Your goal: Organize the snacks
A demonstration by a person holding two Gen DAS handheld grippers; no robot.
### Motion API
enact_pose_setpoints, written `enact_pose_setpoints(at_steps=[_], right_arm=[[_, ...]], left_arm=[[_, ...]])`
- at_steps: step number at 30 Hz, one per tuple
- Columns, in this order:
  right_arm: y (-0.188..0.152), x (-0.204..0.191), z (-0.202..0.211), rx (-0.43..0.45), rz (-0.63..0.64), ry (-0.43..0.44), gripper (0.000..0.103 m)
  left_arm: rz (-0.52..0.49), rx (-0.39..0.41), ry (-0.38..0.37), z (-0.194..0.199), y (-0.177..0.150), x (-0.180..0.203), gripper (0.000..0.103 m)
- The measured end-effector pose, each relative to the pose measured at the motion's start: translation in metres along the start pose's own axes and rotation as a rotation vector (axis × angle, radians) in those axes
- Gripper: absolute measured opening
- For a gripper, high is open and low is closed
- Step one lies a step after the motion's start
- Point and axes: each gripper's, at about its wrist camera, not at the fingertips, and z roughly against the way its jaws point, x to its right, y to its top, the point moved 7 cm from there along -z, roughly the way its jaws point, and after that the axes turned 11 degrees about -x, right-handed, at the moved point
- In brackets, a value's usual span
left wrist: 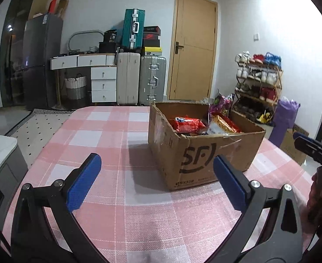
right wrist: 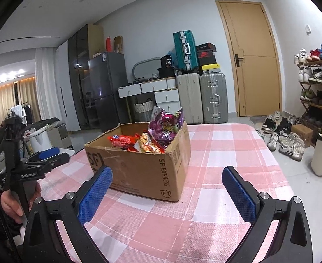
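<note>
left gripper (left wrist: pixel 156 175): jaws wide apart, nothing between the blue pads (left wrist: pixel 84 182), pointing 12 o'clock, level
right gripper (right wrist: pixel 167 188): jaws wide apart, nothing held, pointing 12 o'clock
left hand (right wrist: pixel 14 203): at 8 o'clock in right wrist view, wrapped round the handle
right hand (left wrist: pixel 320 197): at 4 o'clock in left wrist view, partly seen

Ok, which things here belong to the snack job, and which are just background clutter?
Job:
- cardboard box on the table
- red packet
- orange packet
- purple bag
- left gripper and right gripper, both open and empty

Lying about:
- suitcases
- shoe rack
- fridge
- drawers
- door
</note>
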Motion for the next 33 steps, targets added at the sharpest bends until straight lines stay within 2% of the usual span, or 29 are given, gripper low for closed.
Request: enact_pose_setpoints(at_steps=[2,7,13,18,33], right_arm=[[0.0,0.002,0.001,0.004,-0.006,0.001,0.102],[-0.002,-0.002,0.001,0.002,0.018,-0.01,0.102],[-0.004,-0.005,0.001,0.003,0.022,-0.009,0.102],[-0.007,-0.005,0.002,0.006,0.014,-0.007,0.102],[-0.008,-0.005,0.003,0.003,0.025,-0.01,0.102]], left_arm=[[-0.007,0.018,0.011,0.001,-0.002,0.0,0.102],[-0.125,0.058,0.048,0.004,-0.003,0.023,0.102],[-0.023,0.024,0.101,-0.008,-0.001,0.0,0.102],[-0.015,0.039,0.163,-0.013,-0.001,-0.005,0.102],[-0.018,0.051,0.172,-0.007,-0.002,-0.006,0.102]])
